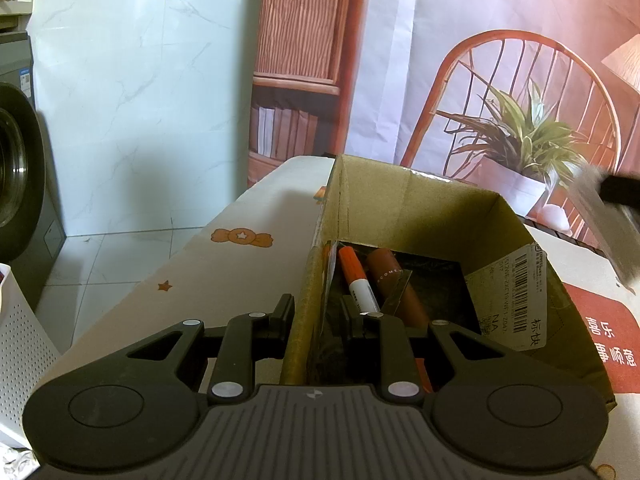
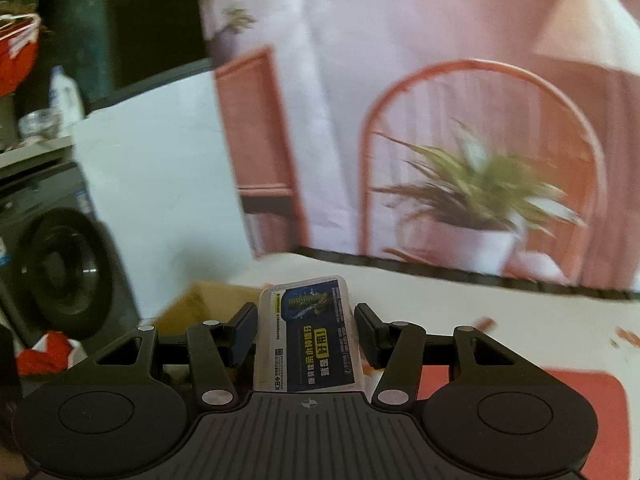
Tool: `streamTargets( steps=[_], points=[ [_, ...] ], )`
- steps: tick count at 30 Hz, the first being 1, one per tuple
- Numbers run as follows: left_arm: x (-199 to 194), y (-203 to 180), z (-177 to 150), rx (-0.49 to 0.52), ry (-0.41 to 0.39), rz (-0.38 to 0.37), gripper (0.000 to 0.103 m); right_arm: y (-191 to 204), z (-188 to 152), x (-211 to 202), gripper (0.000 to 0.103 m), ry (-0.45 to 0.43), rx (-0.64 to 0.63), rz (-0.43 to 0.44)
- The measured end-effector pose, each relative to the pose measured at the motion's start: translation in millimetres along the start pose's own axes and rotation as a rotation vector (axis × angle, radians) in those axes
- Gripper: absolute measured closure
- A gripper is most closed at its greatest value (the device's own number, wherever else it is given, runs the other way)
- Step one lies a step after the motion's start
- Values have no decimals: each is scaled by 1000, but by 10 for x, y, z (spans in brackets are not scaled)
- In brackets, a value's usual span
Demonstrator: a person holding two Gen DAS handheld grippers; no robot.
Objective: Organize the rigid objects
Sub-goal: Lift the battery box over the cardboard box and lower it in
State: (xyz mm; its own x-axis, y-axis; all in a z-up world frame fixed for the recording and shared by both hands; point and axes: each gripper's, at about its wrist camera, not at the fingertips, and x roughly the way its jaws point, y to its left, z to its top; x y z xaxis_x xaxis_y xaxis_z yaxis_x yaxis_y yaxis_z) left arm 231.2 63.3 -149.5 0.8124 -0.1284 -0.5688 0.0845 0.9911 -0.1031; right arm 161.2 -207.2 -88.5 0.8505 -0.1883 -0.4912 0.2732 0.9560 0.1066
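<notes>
Sitting between right fingers (image 2: 245, 330): packet (image 2: 310, 340)

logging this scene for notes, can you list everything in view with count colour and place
cardboard box: 1, brown, open on the table, left hand-held gripper astride its near wall
marker: 1, orange cap, white barrel, inside box
tube: 1, reddish brown, inside box beside marker
plastic case: 1, clear, blue label, in right hand-held gripper
table: 1, white, candy print
washing machine: 1, grey, far left
left hand-held gripper: 1, black
right hand-held gripper: 1, black
</notes>
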Motion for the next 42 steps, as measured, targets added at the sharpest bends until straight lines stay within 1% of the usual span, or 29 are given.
streamTargets(
  steps=[4,6,8,11,14,21,27,38,40,42],
  points=[
    [-2,9,2,0,0,-2,78,216,128,261,53,22,-26,55],
    [-2,16,7,0,0,-3,78,298,160,438,53,53,-33,75],
    [-2,17,7,-1,0,-4,78,346,161,594,53,93,-13,86],
    [-4,17,8,0,0,-5,78,357,145,811,53,148,15,73],
    [4,22,12,0,0,-7,78,391,117,961,53,185,16,57],
    [3,3,-2,2,-2,-7,78,483,-4,1137,53,258,-22,23],
    [-1,-3,-13,4,-4,-6,78,599,-28,1215,53,279,-95,2],
    [-4,-1,-15,6,-5,-8,78,603,-21,1209,52,272,-128,-22],
    [-2,7,-16,3,-4,-9,78,587,-13,1170,47,250,-116,-20],
    [-5,3,-17,4,-5,-8,78,554,9,1090,40,210,-97,-2]
  ],
)
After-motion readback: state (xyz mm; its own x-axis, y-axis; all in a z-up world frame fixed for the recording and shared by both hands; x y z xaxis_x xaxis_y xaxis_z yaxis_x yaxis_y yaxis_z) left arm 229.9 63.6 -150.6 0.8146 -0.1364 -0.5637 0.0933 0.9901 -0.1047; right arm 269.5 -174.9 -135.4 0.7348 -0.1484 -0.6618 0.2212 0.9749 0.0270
